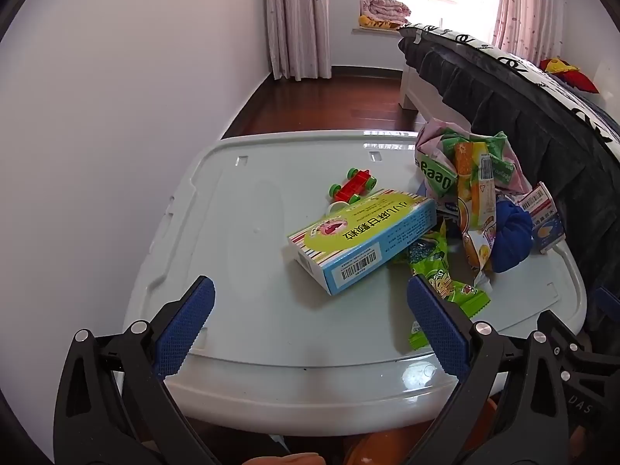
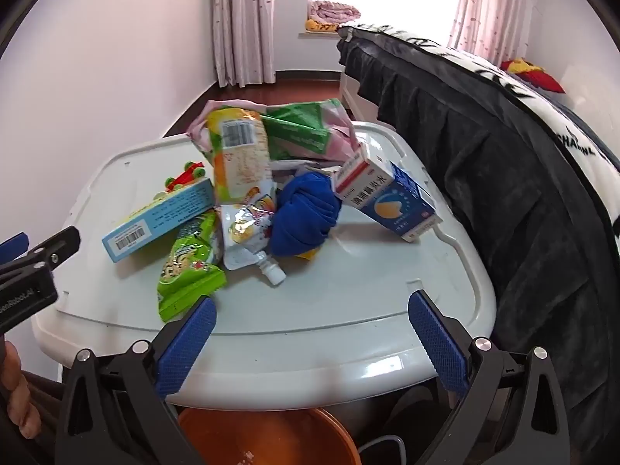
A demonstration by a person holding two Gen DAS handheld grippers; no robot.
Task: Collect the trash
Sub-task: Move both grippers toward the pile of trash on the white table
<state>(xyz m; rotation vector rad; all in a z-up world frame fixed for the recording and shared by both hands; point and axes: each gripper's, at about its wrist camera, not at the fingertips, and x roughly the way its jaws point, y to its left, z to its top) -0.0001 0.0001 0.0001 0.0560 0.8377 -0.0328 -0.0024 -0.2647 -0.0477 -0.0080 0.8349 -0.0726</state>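
Trash lies heaped on a white plastic lid [image 1: 240, 255] [image 2: 348, 310]. A yellow-green and blue medicine box [image 1: 364, 238] [image 2: 159, 221] rests on a green snack wrapper [image 1: 445, 283] [image 2: 186, 271]. Behind them are an orange drink pouch with a white spout [image 2: 248, 228] [image 1: 476, 209], a crumpled green and pink bag [image 2: 302, 131] [image 1: 441, 155], a balled blue cloth [image 2: 306, 213] [image 1: 511, 232] and a blue and white carton [image 2: 391, 197] [image 1: 542, 217]. My left gripper [image 1: 310, 302] is open just short of the medicine box. Low over the lid's near edge, my right gripper [image 2: 312, 317] is open and holds nothing.
A red toy car with green wheels [image 1: 354, 186] [image 2: 186, 174] sits behind the medicine box. A bed with a dark skirted cover [image 2: 503, 155] [image 1: 523, 97] runs along the right. An orange bucket [image 2: 267, 438] stands below the lid's near edge. A bare wall lies left.
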